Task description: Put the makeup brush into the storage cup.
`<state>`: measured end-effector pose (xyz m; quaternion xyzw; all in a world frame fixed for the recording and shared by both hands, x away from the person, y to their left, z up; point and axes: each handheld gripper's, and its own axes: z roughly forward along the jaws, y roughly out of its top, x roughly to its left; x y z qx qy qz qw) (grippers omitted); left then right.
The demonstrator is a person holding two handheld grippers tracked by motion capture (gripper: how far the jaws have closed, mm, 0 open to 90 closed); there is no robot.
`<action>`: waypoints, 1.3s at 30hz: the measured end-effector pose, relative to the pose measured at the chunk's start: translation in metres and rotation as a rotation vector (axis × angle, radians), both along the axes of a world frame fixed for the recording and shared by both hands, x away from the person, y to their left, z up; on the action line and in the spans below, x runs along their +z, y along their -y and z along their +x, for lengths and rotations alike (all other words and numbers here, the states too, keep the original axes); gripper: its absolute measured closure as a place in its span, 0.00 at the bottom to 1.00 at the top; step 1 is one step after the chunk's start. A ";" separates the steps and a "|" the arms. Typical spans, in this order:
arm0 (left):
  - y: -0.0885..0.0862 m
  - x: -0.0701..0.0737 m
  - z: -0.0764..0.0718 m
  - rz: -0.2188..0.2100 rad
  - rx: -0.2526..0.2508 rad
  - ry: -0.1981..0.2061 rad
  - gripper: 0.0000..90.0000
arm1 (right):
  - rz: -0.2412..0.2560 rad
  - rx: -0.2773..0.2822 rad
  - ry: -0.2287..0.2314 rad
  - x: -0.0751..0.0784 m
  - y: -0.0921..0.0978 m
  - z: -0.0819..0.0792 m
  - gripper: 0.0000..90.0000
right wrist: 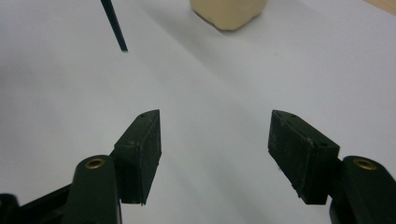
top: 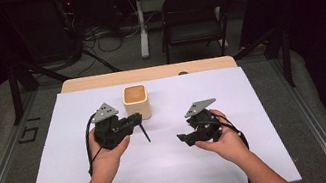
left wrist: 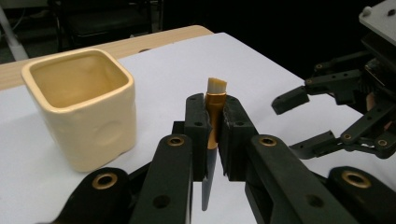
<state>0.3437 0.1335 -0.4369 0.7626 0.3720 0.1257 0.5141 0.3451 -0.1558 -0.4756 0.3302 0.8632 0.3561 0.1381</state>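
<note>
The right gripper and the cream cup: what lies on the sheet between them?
Nothing: in the high view, bare white sheet separates the right gripper from the cream cup. The brush hangs left of that stretch.

White sheet (top: 165,172) over a wooden table (top: 147,73); beyond, black folding chair (top: 193,17), floor cables (top: 107,43).

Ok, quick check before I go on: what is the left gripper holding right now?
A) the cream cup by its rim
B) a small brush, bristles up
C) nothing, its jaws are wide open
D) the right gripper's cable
B: in the left gripper view the left gripper is clamped on the brush, pale bristles upward, beside the cream cup.
</note>
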 end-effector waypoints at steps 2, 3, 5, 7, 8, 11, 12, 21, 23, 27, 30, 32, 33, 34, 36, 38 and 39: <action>-0.001 0.003 0.001 0.008 0.000 0.005 0.93 | 0.004 -0.020 0.009 -0.002 0.007 -0.003 0.38; -0.002 0.006 0.001 0.009 0.004 0.006 0.93 | -0.002 -0.025 0.004 -0.002 0.010 -0.004 0.38; -0.005 0.010 0.003 0.016 0.009 0.014 0.93 | -0.004 -0.044 0.024 -0.004 0.018 -0.007 0.36; -0.006 0.015 0.005 0.025 0.014 0.021 0.93 | -0.012 -0.062 0.022 -0.005 0.028 -0.012 0.36; -0.007 0.017 0.006 0.028 0.018 0.023 0.93 | 0.001 -0.071 0.030 -0.007 0.031 -0.014 0.36; -0.010 0.023 0.009 0.026 0.025 0.026 0.93 | 0.005 -0.096 0.032 -0.009 0.043 -0.020 0.35; -0.010 0.025 0.011 0.025 0.026 0.026 0.93 | 0.015 -0.104 0.035 -0.010 0.047 -0.022 0.35; -0.008 0.041 0.021 0.046 0.041 0.043 0.93 | 0.036 -0.148 0.050 -0.020 0.065 -0.037 0.34; -0.008 0.045 0.024 0.053 0.048 0.050 0.93 | 0.035 -0.153 0.048 -0.023 0.068 -0.038 0.34; -0.007 0.053 0.031 0.059 0.072 0.060 0.93 | 0.046 -0.171 0.036 -0.028 0.073 -0.038 0.34; -0.006 0.058 0.036 0.074 0.096 0.060 0.93 | 0.050 -0.180 0.030 -0.029 0.075 -0.038 0.34; -0.005 0.061 0.040 0.082 0.117 0.066 0.93 | 0.051 -0.182 0.031 -0.030 0.075 -0.037 0.34; -0.004 0.062 0.043 0.084 0.127 0.063 0.93 | 0.049 -0.183 0.029 -0.031 0.076 -0.037 0.34; -0.004 0.062 0.045 0.089 0.136 0.060 0.93 | 0.053 -0.188 0.026 -0.031 0.076 -0.037 0.34; -0.003 0.063 0.050 0.099 0.156 0.058 0.93 | 0.053 -0.189 0.023 -0.031 0.076 -0.037 0.34; -0.003 0.064 0.054 0.100 0.177 0.056 0.93 | 0.051 -0.188 0.024 -0.032 0.077 -0.037 0.34; -0.002 0.065 0.056 0.097 0.185 0.056 0.93 | 0.049 -0.188 0.023 -0.032 0.077 -0.037 0.34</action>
